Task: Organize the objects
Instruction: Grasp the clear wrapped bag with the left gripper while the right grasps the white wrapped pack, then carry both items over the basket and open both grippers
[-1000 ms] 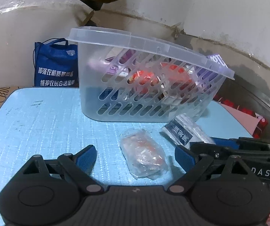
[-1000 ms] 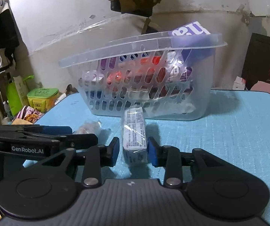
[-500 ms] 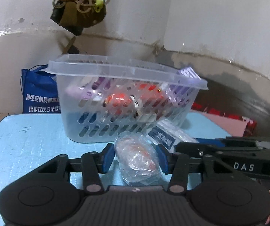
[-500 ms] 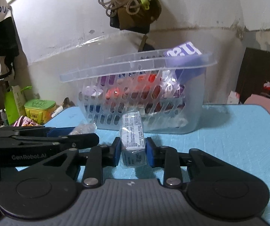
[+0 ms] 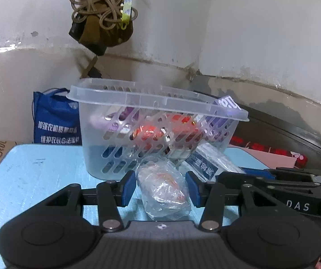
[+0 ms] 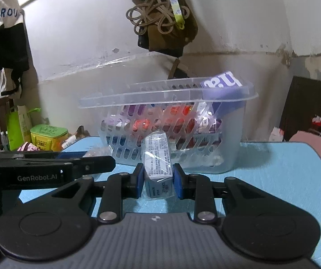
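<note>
A clear slotted plastic basket (image 5: pixel 124 157) (image 6: pixel 232 148) with several snack packs inside stands on the blue table. My left gripper (image 5: pixel 160 187) is shut on a clear snack bag (image 5: pixel 163 188) with orange pieces, held up in front of the basket. My right gripper (image 6: pixel 157 180) is shut on a small wrapped box pack (image 6: pixel 158 159) with printed text, also held up before the basket. That pack also shows to the right in the left wrist view (image 5: pixel 205 164). Each gripper shows at the side of the other's view.
The blue table (image 5: pixel 30 179) (image 6: pixel 283 170) stands against a wall. A blue shopping bag (image 5: pixel 55 118) stands behind its left edge. A brown bag with cords (image 5: pixel 102 20) hangs above the basket. A green tin (image 6: pixel 48 134) and bags lie off the table at left.
My left gripper closed on the clear snack bag and lifted it. My right gripper tightened on the wrapped box pack and raised it. Both moved up before the basket.
</note>
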Tool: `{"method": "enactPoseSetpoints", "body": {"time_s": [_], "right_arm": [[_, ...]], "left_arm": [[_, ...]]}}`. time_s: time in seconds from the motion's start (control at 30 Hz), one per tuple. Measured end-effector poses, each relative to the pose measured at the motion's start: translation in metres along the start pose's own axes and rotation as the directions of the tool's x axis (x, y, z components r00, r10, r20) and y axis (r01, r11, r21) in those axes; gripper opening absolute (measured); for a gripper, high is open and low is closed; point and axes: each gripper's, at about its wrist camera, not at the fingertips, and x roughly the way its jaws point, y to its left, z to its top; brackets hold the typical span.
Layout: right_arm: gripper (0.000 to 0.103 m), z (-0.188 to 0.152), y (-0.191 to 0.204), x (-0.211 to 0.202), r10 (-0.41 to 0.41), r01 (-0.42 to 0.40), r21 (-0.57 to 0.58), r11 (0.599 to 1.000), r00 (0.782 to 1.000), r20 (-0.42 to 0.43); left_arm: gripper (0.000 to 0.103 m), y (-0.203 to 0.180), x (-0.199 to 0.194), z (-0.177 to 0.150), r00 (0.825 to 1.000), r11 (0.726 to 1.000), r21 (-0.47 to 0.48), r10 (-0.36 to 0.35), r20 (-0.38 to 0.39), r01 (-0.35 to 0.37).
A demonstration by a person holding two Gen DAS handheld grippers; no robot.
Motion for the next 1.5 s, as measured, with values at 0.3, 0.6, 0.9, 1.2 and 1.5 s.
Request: {"method": "enactPoseSetpoints", "body": {"time_s": [0.3, 0.6, 0.9, 1.2, 1.5], "right_arm": [[0.030, -0.001, -0.002, 0.000, -0.018, 0.018, 0.012, 1.000, 1.000, 0.015], [0.030, 0.025, 0.002, -0.045, 0.046, -0.050, 0.083, 0.995, 0.998, 0.053], [0.030, 0.162, -0.017, -0.002, -0.028, 0.027, 0.012, 1.000, 0.996, 0.088], [0.067, 0.165, -0.041, 0.060, -0.049, 0.049, 0.012, 0.999, 0.998, -0.047], [0.103, 0.151, -0.044, 0.019, -0.021, 0.021, 0.002, 1.000, 0.998, 0.060]], "left_arm": [[0.053, 0.003, -0.003, -0.001, 1.000, 1.000, -0.015, 0.001, 0.013, -0.001], [0.053, 0.015, -0.052, 0.029, 0.989, 0.992, -0.099, -0.064, 0.131, 0.077], [0.053, 0.001, 0.003, 0.164, 0.991, 0.997, -0.011, -0.079, 0.108, 0.080], [0.084, 0.012, 0.068, 0.170, 1.000, 0.998, -0.070, -0.003, -0.031, 0.000], [0.103, 0.021, 0.030, 0.148, 1.000, 0.998, -0.061, 0.016, 0.006, -0.016]]}}
